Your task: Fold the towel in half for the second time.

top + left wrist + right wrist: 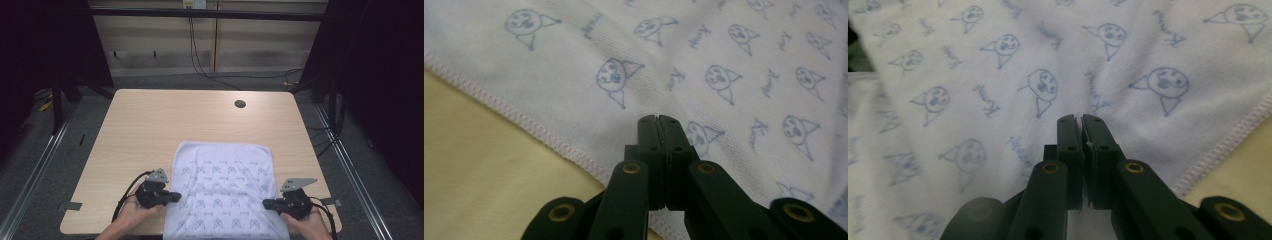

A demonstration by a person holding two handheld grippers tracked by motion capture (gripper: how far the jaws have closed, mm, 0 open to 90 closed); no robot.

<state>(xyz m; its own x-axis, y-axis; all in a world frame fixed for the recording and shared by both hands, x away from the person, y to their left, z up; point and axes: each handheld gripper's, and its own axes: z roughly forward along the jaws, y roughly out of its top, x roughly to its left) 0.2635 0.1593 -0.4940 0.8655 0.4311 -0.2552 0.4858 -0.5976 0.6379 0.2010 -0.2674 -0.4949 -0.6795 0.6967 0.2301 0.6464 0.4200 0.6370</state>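
A white towel (222, 185) printed with small blue faces and words lies flat on the near half of the wooden table (165, 120), its front edge at the table's front. My left gripper (176, 196) is at the towel's left hem, near the front. Its jaws are pressed together over the towel (724, 60) just inside the stitched hem (524, 120). My right gripper (265, 203) mirrors it at the right hem. Its jaws are closed on the towel (998, 75), with a sliver of white in the seam between them. A hand holds each gripper from below.
A round cable hole (240, 104) sits in the table's far right part. Black cables (200, 65) run across the floor behind the table. Dark curtains and frame posts flank both sides, and metal rails (350, 170) line the floor.
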